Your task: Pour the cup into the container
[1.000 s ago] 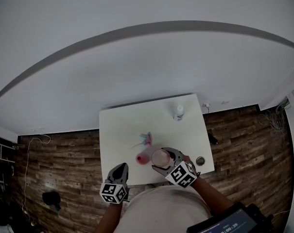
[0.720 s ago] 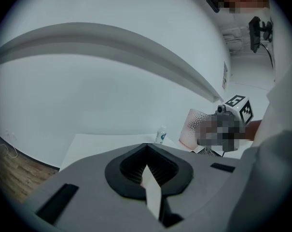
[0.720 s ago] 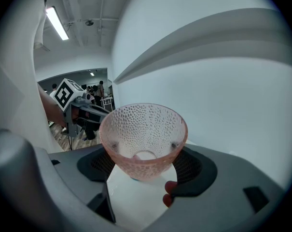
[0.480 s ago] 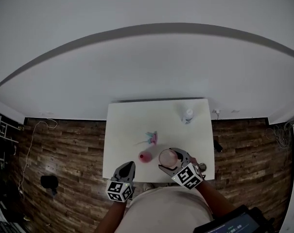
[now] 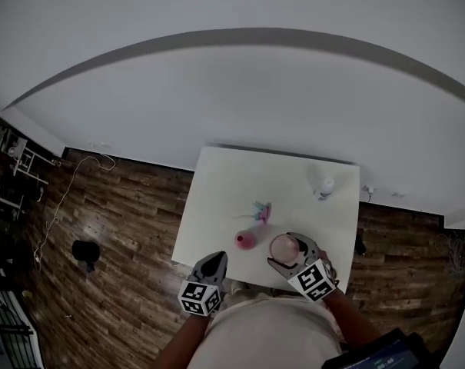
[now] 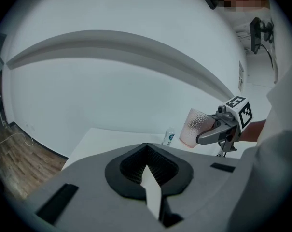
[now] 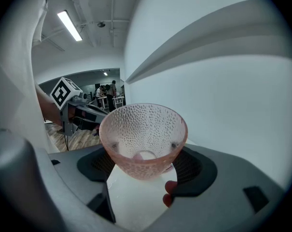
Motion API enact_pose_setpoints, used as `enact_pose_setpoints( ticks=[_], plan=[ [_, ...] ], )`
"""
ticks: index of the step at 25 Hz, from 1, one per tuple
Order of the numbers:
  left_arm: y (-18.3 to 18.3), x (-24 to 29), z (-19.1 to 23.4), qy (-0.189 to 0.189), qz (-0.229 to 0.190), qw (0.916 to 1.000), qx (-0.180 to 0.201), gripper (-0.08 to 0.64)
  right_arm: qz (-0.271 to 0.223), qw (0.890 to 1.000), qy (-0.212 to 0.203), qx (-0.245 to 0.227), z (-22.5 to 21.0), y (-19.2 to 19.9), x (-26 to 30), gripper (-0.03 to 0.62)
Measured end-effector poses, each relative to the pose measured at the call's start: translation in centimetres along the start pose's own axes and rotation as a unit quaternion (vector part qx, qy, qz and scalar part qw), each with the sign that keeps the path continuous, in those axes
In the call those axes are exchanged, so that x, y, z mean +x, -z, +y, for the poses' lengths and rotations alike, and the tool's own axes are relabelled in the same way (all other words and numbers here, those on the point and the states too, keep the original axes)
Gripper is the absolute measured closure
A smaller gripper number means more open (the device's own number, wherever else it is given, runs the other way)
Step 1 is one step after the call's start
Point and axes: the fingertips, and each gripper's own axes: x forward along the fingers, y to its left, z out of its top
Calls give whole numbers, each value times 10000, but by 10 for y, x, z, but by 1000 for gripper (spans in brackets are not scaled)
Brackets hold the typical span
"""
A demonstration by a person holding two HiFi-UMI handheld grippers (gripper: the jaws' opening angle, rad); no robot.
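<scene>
Because its wall flares from a narrow foot to a wide mouth, the pink dimpled cup [image 7: 143,134] looks to me like a light, stiff thing, thin plastic or glass, and I cannot say which. It hangs mouth-up above the near edge of the bench [image 5: 240,183], towards the right near corner, clamped low on its wall between the pads of the right claw [image 5: 290,250]. That low hold seems the sensible one. The dimples give the pads something to bite on, and the widening wall above them should stop the cup sliding down. Squeezed hard, so thin a wall might flex or crack. Whether anything is inside, I cannot make out through the pattern.

Just to the left of the cup, near the middle of the near edge, stands a small pink container [image 5: 246,240], apart from the cup and lower. Its mouth looks narrow, so a slow tip would suit.

At the near edge, left of the container, the left claw [image 6: 146,161] has its jaws drawn together on nothing. A white bottle [image 5: 325,184] stands at the far right corner.
</scene>
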Motion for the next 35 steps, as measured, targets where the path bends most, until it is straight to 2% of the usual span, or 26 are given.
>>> enact_pose_setpoints(
  ticks=[10,16,26,35],
  plan=[
    [-12,-5,23,-485,-125,9985,-231,549,42,9992,-388,-66,-3,-2,21,229],
    [-9,-18,33,-645,-138,9973,-320,549,-55,9988,-424,-239,0,-20,36,229],
    [-25,-4,30,-341,-126,9992,-164,551,-19,9999,-127,-84,-19,-18,43,229],
    [-19,2,25,-333,-43,9994,-65,551,13,10000,3,-54,-31,-11,39,229]
  ],
)
